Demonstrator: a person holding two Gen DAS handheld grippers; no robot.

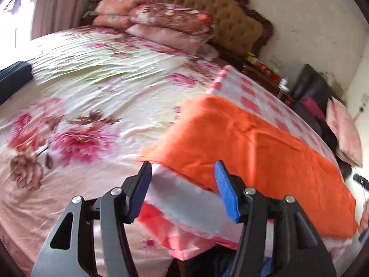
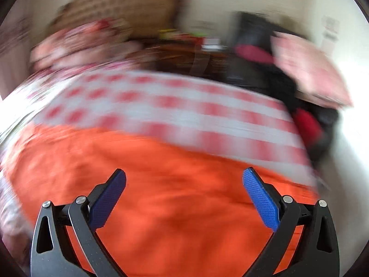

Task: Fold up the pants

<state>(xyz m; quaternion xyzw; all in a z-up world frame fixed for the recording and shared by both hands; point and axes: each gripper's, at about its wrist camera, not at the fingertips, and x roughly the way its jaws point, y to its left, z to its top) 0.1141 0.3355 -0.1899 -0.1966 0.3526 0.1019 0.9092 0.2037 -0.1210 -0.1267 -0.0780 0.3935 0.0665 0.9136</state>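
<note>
The orange pants [image 1: 249, 138] lie flat on a pink-and-white checked cloth [image 1: 258, 94] spread over the near corner of the bed with its floral sheet [image 1: 92, 87]. In the left wrist view their long axis runs from upper left to lower right; which end is the waist I cannot tell. The left gripper [image 1: 183, 184] hovers at the cloth's turned-up near edge, jaws apart, pressing on nothing. The right gripper [image 2: 184, 196], in a blurred view, hangs over the pants with jaws wide apart and empty. Stacked pillows [image 1: 166, 25] sit by the tufted headboard [image 1: 207, 2]; a cluttered nightstand [image 1: 265, 69] and dark bags [image 1: 309, 87] stand beyond the bed.
</note>
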